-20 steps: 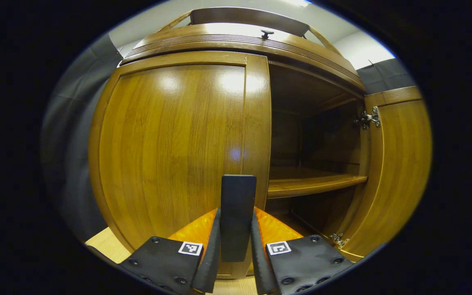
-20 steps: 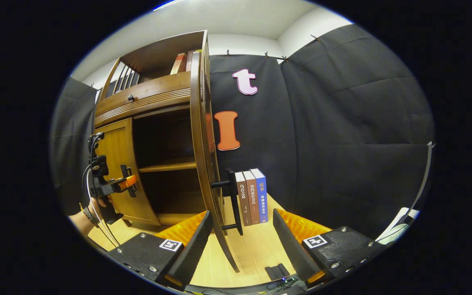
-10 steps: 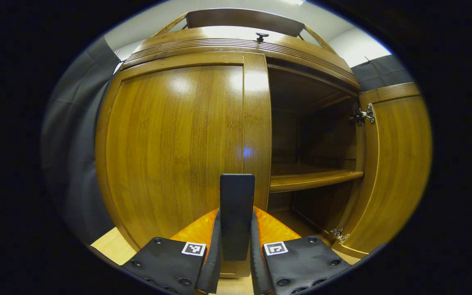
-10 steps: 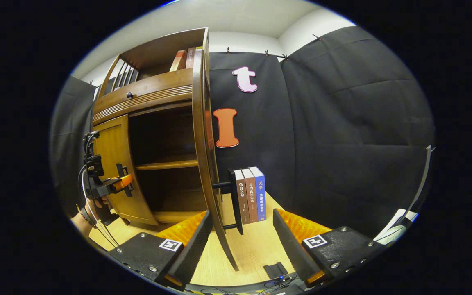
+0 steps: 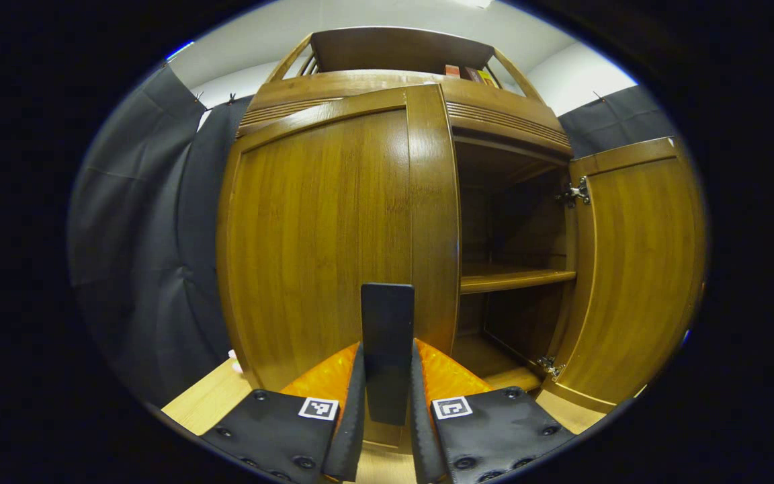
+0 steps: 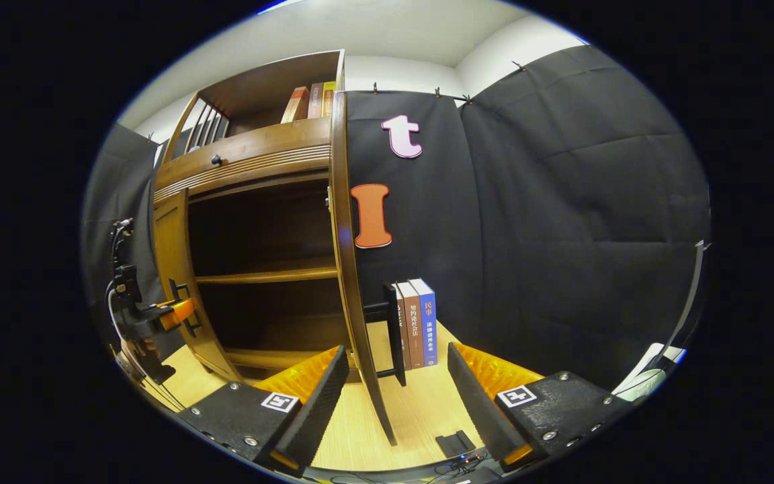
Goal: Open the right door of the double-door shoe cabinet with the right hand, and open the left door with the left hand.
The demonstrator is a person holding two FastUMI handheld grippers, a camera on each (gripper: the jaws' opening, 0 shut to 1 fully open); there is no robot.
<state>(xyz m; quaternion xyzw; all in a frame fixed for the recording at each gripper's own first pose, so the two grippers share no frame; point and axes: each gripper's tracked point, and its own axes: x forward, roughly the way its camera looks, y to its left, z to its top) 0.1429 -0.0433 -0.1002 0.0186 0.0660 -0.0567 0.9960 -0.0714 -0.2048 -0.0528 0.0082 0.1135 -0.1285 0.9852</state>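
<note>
Since 1.0 s ago: the glossy brown wooden left door (image 5: 333, 242) has swung outward from the brown wooden double-door shoe cabinet (image 6: 252, 168); in the right gripper view it now stands nearly edge-on (image 6: 170, 269), and more black booth cloth shows beside it in the left gripper view.

Left hand-held gripper (image 5: 387, 396): fingers closed tight on the flat black bar handle (image 5: 388, 353) of the left door, one finger pressing each side. The same gripper appears far off at the lower left of the right gripper view (image 6: 182, 316), at that door's handle.

Right hand-held gripper (image 6: 394, 390): fingers spread wide, holding nothing. The brown wooden right door (image 6: 353, 269) stands fully open, edge-on between the fingers, its black bar handle (image 6: 395, 333) untouched.

Cabinet interior exposed: one wooden shelf (image 6: 266, 275) across the middle, dark below.

Three upright books, two brown and one blue (image 6: 417, 323), stand on the light wooden floor (image 6: 420, 410) just behind the right door. More books (image 6: 310, 101) sit on the cabinet's upper rack.
</note>
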